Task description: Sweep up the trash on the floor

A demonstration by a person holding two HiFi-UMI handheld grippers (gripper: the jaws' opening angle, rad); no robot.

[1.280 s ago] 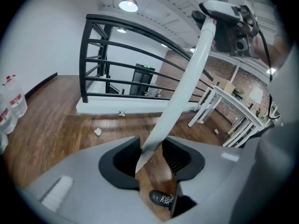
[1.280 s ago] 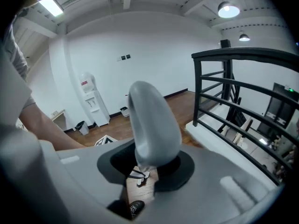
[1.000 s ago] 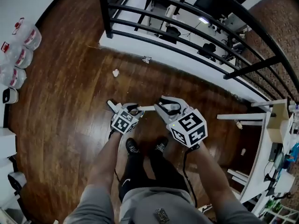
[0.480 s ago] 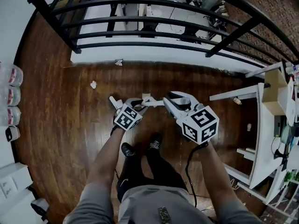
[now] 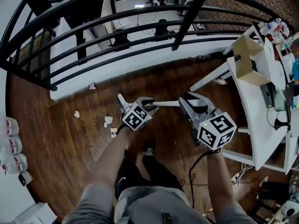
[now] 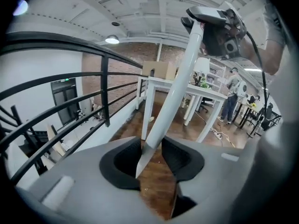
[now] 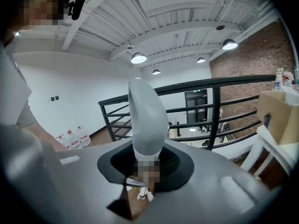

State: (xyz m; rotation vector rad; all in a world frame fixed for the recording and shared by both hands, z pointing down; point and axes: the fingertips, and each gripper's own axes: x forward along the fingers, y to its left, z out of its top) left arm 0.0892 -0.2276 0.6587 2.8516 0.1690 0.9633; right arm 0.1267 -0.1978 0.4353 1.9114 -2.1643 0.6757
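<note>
Dark wood flooring lies under both claws: the left gripper (image 5: 148, 105) and the right gripper (image 5: 189, 100) each clench the same white handle (image 5: 167, 103), probably the broom's, carried level between them. Crumpled paper scraps (image 5: 108, 121) lie just left of them. Judging by this, sweeping hasn't begun, and the next move is to lower the sweeping end behind the scraps.

railing (image 5: 187, 23) ahead — trash scraps (image 5: 108, 121) on floor (image 5: 70, 153) left, table (image 5: 257, 111) right

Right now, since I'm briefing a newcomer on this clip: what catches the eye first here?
The left hand-held gripper and the right hand-held gripper both clamp one white handle at the centre of the head view. Crumpled paper scraps dot the dark wooden floor to their left, below a black railing.
</note>
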